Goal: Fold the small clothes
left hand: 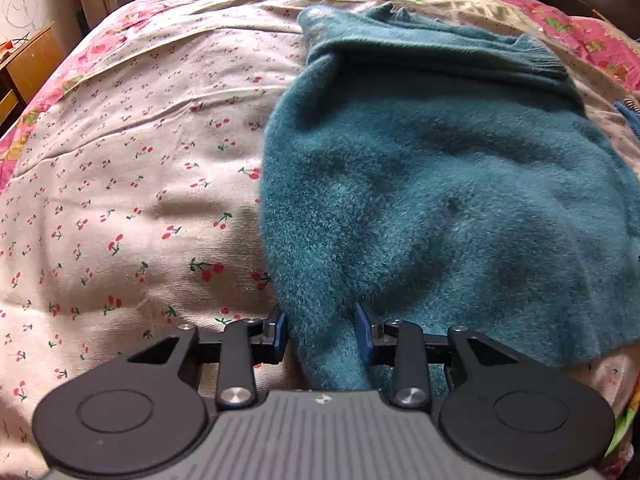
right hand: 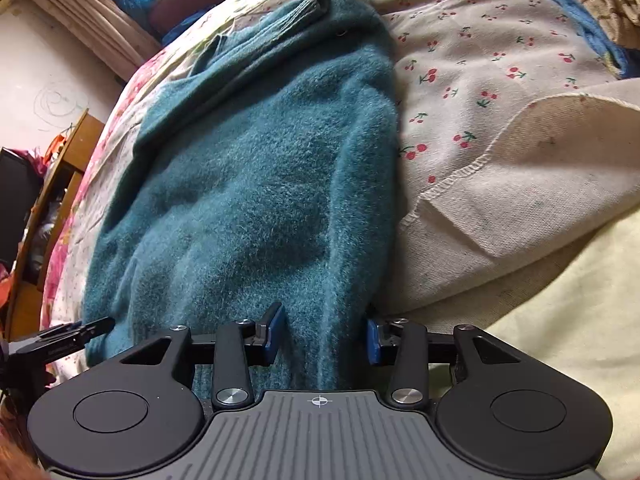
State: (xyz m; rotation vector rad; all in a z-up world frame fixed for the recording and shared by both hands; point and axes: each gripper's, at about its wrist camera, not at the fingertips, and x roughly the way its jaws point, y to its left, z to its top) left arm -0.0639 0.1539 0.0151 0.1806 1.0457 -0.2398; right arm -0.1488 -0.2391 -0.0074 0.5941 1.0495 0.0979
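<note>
A fluffy teal sweater (left hand: 440,180) lies flat on a bed, its ribbed hem or cuff toward the far side. In the left wrist view my left gripper (left hand: 321,330) sits at the sweater's near left corner, with a bunch of teal fabric filling the gap between its blue pads (left hand: 280,330). In the right wrist view the same sweater (right hand: 248,184) runs away from me, and my right gripper (right hand: 324,334) holds its near right edge, with fabric pressed between both pads. The tip of the left gripper (right hand: 60,344) shows at the sweater's near left corner.
The bed is covered by a white cherry-print sheet (left hand: 120,160) with a pink floral border. A turned-up sheet edge with stitching (right hand: 520,184) lies right of the sweater. A blue knit garment (right hand: 576,12) lies at the far right. A wooden cabinet (left hand: 28,64) stands left of the bed.
</note>
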